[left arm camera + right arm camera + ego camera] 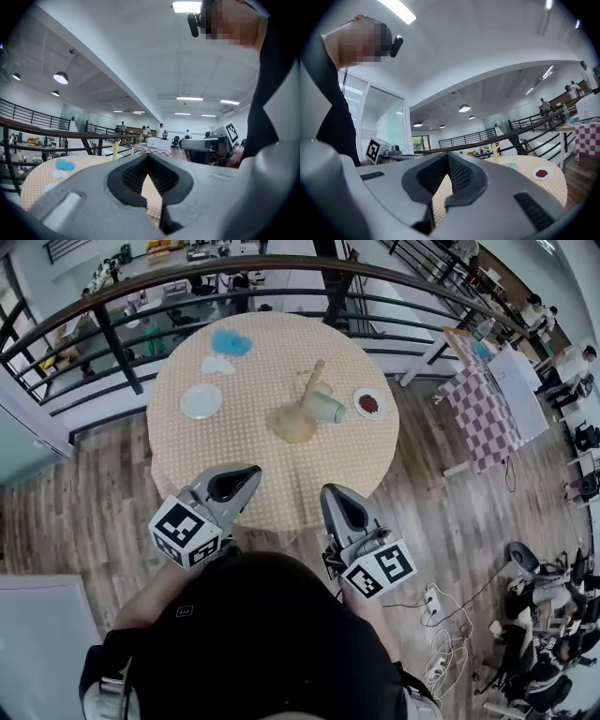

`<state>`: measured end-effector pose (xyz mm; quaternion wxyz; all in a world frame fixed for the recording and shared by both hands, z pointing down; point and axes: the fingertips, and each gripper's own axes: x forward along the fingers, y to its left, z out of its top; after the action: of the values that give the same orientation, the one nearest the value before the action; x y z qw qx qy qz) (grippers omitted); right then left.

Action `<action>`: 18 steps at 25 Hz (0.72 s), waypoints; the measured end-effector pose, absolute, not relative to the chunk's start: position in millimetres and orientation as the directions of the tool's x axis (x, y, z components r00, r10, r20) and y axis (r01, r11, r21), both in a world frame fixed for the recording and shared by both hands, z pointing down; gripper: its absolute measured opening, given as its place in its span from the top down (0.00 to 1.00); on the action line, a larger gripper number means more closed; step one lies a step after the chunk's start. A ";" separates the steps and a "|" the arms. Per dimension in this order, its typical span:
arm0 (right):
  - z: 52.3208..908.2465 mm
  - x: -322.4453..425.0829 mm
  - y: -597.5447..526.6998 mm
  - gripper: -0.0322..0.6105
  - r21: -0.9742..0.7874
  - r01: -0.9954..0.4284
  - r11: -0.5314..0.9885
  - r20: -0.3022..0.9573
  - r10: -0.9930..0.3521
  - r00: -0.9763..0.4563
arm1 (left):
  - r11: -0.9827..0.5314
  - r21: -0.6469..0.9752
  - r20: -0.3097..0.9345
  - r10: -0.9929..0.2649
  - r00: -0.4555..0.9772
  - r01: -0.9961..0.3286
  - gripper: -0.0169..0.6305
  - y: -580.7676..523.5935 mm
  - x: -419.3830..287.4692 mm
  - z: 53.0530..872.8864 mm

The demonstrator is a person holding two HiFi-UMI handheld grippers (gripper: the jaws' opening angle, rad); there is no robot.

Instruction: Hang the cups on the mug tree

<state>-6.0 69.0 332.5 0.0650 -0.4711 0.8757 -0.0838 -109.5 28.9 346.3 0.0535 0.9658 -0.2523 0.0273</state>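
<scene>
A wooden mug tree [307, 390] stands near the middle of the round table [187, 456], and a pale green cup [327, 408] lies on its side against its base. A blue cup [232, 342] sits at the far left of the table, with a small white cup [218, 365] just in front of it. My left gripper [251, 470] and right gripper [330, 491] hover at the table's near edge, well short of the cups. Both are shut with nothing between their pads. The left gripper view shows the blue cup [64, 165] and the mug tree [117, 145] beyond the shut left gripper [148, 158].
A white plate [201, 401] lies left of the mug tree and a saucer with something red [370, 403] lies to its right. A black railing [281, 296] curves behind the table. A checked-cloth table [487, 413] stands at the right, and cables [441, 634] lie on the wood floor.
</scene>
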 end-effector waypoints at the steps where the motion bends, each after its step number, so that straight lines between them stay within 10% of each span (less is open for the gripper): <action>1: 334.0 -5.5 68.5 0.93 -0.212 -0.811 0.546 -0.036 -0.833 -0.552 | -0.867 0.086 0.084 -0.484 0.871 -0.490 0.96 28.9 -106.9 346.0; 18: 344.0 -2.7 54.2 0.93 -0.191 -0.805 0.561 -0.008 -0.821 -0.570 | -0.862 0.085 0.087 -0.494 0.865 -0.500 0.96 18.2 -99.8 346.8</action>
<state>-2.7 54.2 344.0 0.0479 -0.4610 0.8822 -0.0832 -99.8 18.2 346.8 0.0522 0.9643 -0.2576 0.0314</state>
